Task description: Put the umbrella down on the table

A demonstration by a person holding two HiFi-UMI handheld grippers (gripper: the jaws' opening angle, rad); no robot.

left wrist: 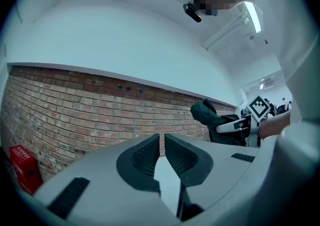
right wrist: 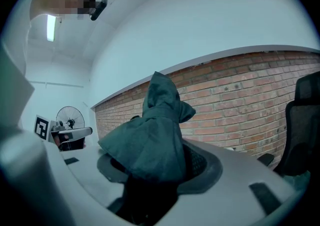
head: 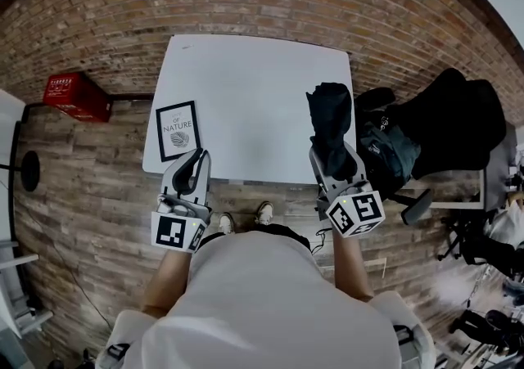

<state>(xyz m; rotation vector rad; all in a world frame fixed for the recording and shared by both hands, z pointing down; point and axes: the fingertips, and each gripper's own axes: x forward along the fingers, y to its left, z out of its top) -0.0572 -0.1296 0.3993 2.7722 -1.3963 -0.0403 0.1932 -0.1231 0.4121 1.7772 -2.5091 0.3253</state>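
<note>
The right gripper has its jaws closed on a folded dark umbrella. The umbrella's loose cloth bunches over the pads and sticks out forward past the tips. In the right gripper view, the umbrella fills the gap between the jaws of the right gripper, with a brick wall behind it. It hangs over the right front part of the white table; whether it touches the top cannot be told. A black bag sits just beside that edge of the table, close to the umbrella, against a dark office chair. A framed print lies flat at the table's front left corner, well apart from the umbrella. The left gripper is held at the front edge just beside the print. Its jaws stand only a narrow slit apart with nothing between them. A red crate stands on the wood floor to the left of the table, and the person's shoes show below the table's front edge
</note>
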